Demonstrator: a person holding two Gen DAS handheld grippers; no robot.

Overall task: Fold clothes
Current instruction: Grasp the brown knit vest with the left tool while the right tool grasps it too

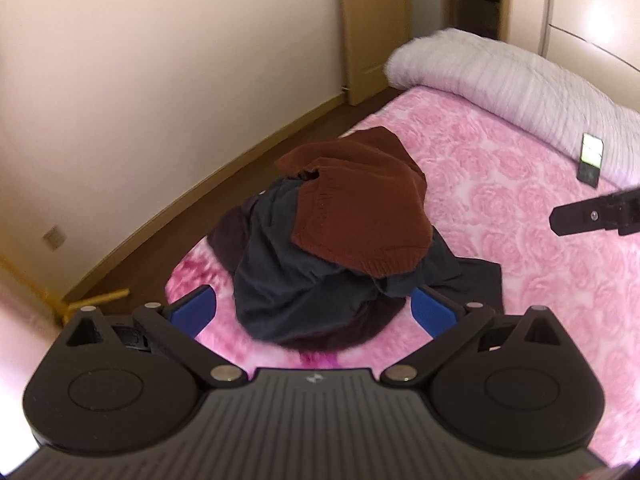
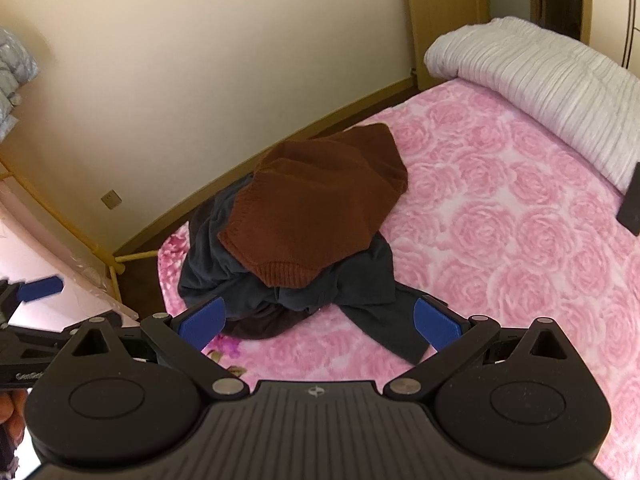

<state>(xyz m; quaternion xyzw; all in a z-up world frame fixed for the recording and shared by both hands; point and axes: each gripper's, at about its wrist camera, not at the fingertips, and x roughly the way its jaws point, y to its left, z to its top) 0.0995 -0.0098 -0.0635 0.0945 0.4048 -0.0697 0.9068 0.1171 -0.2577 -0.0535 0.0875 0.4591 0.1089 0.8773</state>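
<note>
A heap of clothes lies near the corner of the bed. On top is a rust-brown knit sweater (image 1: 360, 216) (image 2: 316, 204). Under it sits a dark navy garment (image 1: 296, 284) (image 2: 360, 280), with a dark maroon piece (image 1: 228, 240) (image 2: 260, 324) at the bottom. My left gripper (image 1: 314, 312) hovers over the near side of the heap, open, blue pads apart, holding nothing. My right gripper (image 2: 318, 322) is also open above the heap's near edge, with a navy sleeve running toward its right pad. One finger of the right gripper (image 1: 592, 216) shows at the right of the left wrist view.
The bed carries a pink rose-patterned blanket (image 1: 500, 200) (image 2: 500, 208). A rolled white quilt (image 1: 500, 76) (image 2: 540, 76) lies along its far side with a phone (image 1: 590, 160) beside it. A cream wall (image 1: 160, 80), wooden floor and door are to the left.
</note>
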